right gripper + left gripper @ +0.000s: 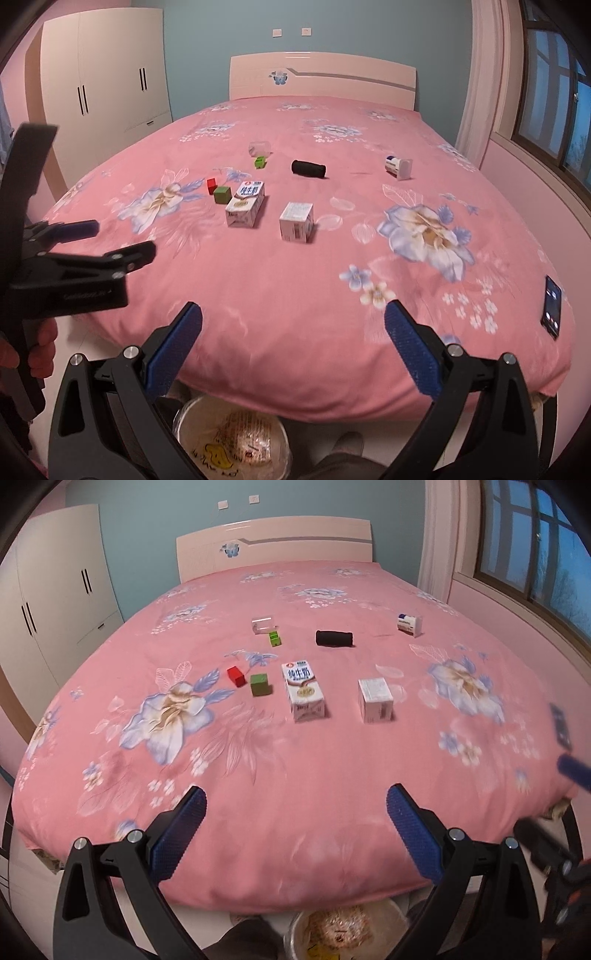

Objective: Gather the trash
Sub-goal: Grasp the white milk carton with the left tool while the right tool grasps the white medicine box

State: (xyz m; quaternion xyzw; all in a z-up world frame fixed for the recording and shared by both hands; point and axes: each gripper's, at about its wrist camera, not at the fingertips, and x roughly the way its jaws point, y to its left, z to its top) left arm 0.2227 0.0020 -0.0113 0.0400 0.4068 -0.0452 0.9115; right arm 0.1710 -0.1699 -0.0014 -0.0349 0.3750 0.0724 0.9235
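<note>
**Mia:** What is in the bin?

**Tom:** The round bin (231, 439) sits on the floor, right at the foot of the bed (295, 295). It has a clear bag in it. Inside lies a crinkly wrapper with red marks, and something yellow with black marks. I cannot read any of it.

**Mia:** And the trash on the bed?

**Tom:** It lies in the middle of the pink flowery cover. The milk carton (303, 691) lies flat. It has big blue Chinese letters, 纯牛奶, and a small red mark on top. Just to its right stands a white box (375, 700) with tiny grey print, too small to read. Further back lies a small tub (409, 624) on its side with a blue and white label. I cannot read that one.

**Mia:** Any other holders?

**Tom:** A clear cup (264, 625) lies on its side far back. I cannot tell what is in it. A bright green block (274, 638) sits just beside it.

**Mia:** What else?

**Tom:** A red block (235, 676) and a dark green block (260, 684), close together, left of the carton. A black roll (334, 638) too. A phone (551, 312) lies near the right edge, with its screen on.

**Mia:** The grabbers?

**Tom:** The left gripper (295, 834) has its blue fingers spread wide, holding nothing. The right gripper (293, 354) is the same, wide apart and holding nothing. Both hang over the foot of the bed.
</note>
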